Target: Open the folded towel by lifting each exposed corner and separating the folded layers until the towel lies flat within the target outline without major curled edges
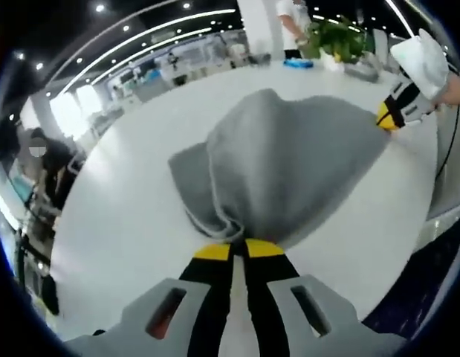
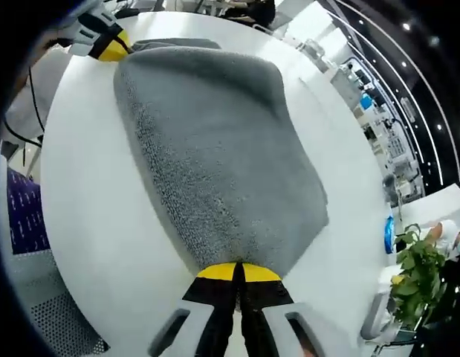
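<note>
A grey towel (image 1: 289, 167) lies partly lifted on the white table (image 1: 133, 223), bunched toward my left gripper (image 1: 238, 249), which is shut on its near corner. In the left gripper view my right gripper (image 1: 389, 115) holds the towel's far right corner. In the right gripper view the towel (image 2: 215, 149) stretches away from my right gripper (image 2: 238, 271), which is shut on its near corner. My left gripper (image 2: 114, 46) appears at the top left of that view, clamped on the opposite corner. A folded layer shows along the towel's left edge in the left gripper view.
A gloved hand (image 1: 423, 63) holds the right gripper. A green plant (image 2: 415, 271) and a blue object (image 2: 389, 234) stand near the table's far edge. A person (image 1: 293, 26) stands beyond the table. A cable (image 2: 18, 134) hangs off the table edge.
</note>
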Available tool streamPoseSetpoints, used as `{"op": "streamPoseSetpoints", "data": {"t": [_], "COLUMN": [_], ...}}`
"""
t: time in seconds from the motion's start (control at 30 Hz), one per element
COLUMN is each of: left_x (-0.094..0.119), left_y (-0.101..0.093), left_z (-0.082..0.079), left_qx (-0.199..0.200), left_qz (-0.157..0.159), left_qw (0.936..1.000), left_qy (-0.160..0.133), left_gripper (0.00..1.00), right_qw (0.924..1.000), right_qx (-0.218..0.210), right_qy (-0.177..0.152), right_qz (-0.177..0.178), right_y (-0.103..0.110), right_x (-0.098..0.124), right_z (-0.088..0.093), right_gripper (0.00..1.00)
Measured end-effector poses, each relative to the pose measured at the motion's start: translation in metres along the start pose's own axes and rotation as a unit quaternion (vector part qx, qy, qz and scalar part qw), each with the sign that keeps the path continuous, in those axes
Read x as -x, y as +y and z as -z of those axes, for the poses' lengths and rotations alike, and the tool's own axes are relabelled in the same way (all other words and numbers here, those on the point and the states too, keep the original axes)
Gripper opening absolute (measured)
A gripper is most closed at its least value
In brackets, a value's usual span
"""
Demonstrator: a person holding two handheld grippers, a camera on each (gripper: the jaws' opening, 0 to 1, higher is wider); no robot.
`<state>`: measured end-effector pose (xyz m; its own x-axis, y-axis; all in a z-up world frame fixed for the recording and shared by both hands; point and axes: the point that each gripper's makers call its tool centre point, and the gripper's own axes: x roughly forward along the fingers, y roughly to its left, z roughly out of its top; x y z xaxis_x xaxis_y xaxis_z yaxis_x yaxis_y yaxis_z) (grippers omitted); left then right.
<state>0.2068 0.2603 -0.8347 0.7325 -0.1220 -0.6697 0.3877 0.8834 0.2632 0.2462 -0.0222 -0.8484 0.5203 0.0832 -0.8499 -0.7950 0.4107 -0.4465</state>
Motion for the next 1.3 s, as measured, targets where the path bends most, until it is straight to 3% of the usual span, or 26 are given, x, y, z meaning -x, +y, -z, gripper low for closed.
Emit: {"op": "streamPoseSetpoints", "data": {"t": [0.1, 0.17, 0.3, 0.37, 0.47, 0.57, 0.67, 0.7, 0.73, 0.77, 0.8, 0.87, 0.9, 1.03, 1.3], "left_x": [0.004, 0.012, 0.028, 0.031, 0.029, 0.021, 0.008, 0.002, -0.001, -0.007, -0.010, -0.016, -0.018, -0.026, -0.036], "left_y": [0.001, 0.010, 0.021, 0.022, 0.024, 0.022, 0.018, 0.016, 0.016, 0.015, 0.016, 0.015, 0.014, 0.009, 0.005], "left_z": [-0.008, -0.020, -0.042, -0.044, -0.054, -0.059, -0.063, -0.061, -0.060, -0.058, -0.056, -0.054, -0.053, -0.050, -0.045], "left_qx": [-0.003, 0.015, 0.100, 0.106, 0.088, 0.080, 0.067, 0.057, 0.051, 0.038, 0.033, 0.026, 0.028, 0.039, 0.046], "left_qz": [-0.003, -0.017, -0.012, 0.000, 0.004, 0.019, 0.031, 0.033, 0.033, 0.035, 0.031, 0.031, 0.034, 0.045, 0.059], "left_qw": [1.0000, 0.9997, 0.9925, 0.9917, 0.9933, 0.9945, 0.9958, 0.9969, 0.9974, 0.9983, 0.9988, 0.9991, 0.9990, 0.9982, 0.9971], "left_qy": [0.009, -0.009, -0.069, -0.072, -0.074, -0.065, -0.054, -0.043, -0.040, -0.026, -0.020, -0.012, -0.011, -0.008, 0.016], "left_gripper": [0.09, 0.15, 0.24, 0.24, 0.23, 0.20, 0.20, 0.20, 0.20, 0.20, 0.20, 0.20, 0.20, 0.19, 0.14], "right_qw": [1.0000, 0.9998, 0.9985, 0.9974, 0.9892, 0.9821, 0.9677, 0.9617, 0.9563, 0.9481, 0.9427, 0.9500, 0.9593, 0.9641, 0.9745], "right_qx": [0.000, 0.003, -0.011, -0.020, -0.095, -0.124, -0.195, -0.234, -0.247, -0.253, -0.244, -0.233, -0.209, -0.199, -0.153], "right_qy": [-0.010, -0.020, -0.051, -0.068, -0.105, -0.129, -0.134, -0.125, -0.155, -0.192, -0.226, -0.207, -0.190, -0.172, -0.130], "right_qz": [-0.001, -0.005, -0.015, -0.016, -0.038, -0.059, -0.085, -0.069, -0.019, 0.014, 0.024, 0.010, 0.006, -0.033, -0.101], "right_y": [0.000, 0.000, -0.001, -0.001, -0.002, -0.003, -0.006, -0.016, -0.039, -0.053, -0.062, -0.060, -0.060, -0.046, -0.012], "right_x": [0.001, 0.002, 0.002, 0.003, 0.003, 0.004, 0.007, 0.011, 0.018, 0.026, 0.036, 0.039, 0.036, 0.017, -0.012], "right_z": [0.001, 0.002, 0.001, 0.001, 0.000, 0.001, 0.003, 0.006, 0.002, -0.006, -0.015, -0.015, -0.017, -0.030, -0.035], "right_gripper": [0.00, 0.00, 0.00, 0.00, 0.00, 0.00, 0.04, 0.11, 0.21, 0.25, 0.22, 0.02, 0.00, 0.00, 0.00]}}
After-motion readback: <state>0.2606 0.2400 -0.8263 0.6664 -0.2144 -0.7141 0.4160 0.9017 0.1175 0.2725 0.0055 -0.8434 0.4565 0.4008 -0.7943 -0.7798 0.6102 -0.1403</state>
